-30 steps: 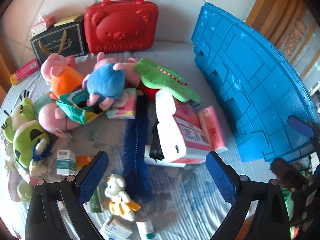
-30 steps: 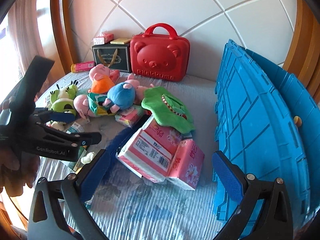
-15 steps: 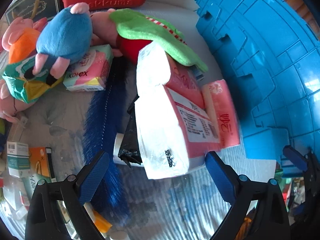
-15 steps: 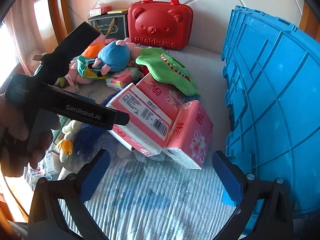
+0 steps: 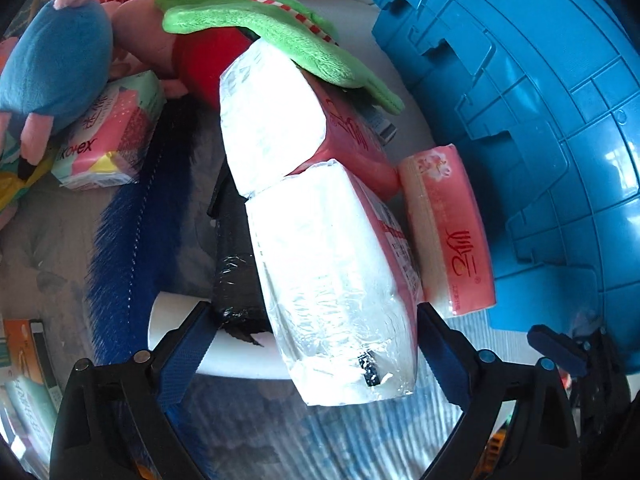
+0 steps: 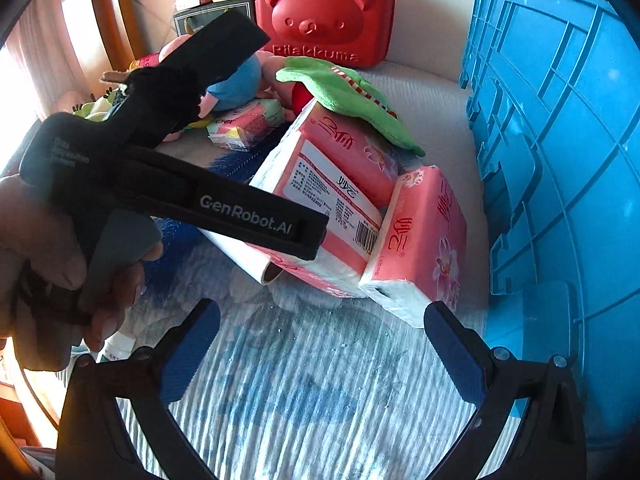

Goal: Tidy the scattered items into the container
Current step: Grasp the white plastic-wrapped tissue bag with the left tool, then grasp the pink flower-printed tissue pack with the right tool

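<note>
Left tongs point(image 5: 308, 344) apart and just closing around the pink tissue multipack point(image 5: 332, 288), not yet pressing; right tongs point(image 6: 320, 344) apart, empty, above the bed point(image 6: 304, 392).

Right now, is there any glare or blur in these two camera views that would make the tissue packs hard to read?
Left wrist view: the big tissue pack has its clear-wrapped end blown out white by glare and fisheye bulges it. Right wrist view: the pack's label is sharp and evenly lit, but the window side at left is overexposed.
</note>
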The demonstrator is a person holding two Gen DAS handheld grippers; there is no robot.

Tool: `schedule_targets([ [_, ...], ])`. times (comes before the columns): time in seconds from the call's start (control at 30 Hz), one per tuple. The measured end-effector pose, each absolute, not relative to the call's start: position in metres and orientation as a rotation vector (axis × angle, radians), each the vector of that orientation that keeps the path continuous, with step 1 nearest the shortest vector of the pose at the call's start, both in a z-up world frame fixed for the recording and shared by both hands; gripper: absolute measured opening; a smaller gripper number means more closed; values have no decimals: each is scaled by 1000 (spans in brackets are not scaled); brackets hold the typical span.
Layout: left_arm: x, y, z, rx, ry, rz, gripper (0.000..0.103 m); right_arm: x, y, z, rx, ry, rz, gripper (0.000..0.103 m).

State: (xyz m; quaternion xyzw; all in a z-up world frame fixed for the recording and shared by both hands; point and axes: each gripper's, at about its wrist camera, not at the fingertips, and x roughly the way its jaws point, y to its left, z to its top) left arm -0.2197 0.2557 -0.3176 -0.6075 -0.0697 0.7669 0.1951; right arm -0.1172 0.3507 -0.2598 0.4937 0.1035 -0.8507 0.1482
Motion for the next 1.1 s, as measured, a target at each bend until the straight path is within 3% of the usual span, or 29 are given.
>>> schedule_targets([
  [0.1, -216, 257, -314, -1675, -208, 2143, 78, -118, 353, -266, 1437, 300, -2447, 103],
  [0.13, -213, 259, -310, -1659, -192, 2140, 69, -118, 354, -268, 1441, 301, -2449, 103],
  [0.17, -209, 261, -305, -1633, -181, 2137, 50, -117, 354, -270, 1445, 300, -2450, 103],
  [0.2, -205, 262, -299, -1605, -155, 2150, 47, -117, 353, -271, 1448, 301, -2453, 103],
  [0.63, -181, 192, -239, -1474, -147, 2299, 46, -152, 354, -303, 1495, 298, -2521, 103],
  [1.1, -169, 162, -238, -1488, -136, 2315, 47, -197, 366, -327, 1548, 222, -2729, 103],
])
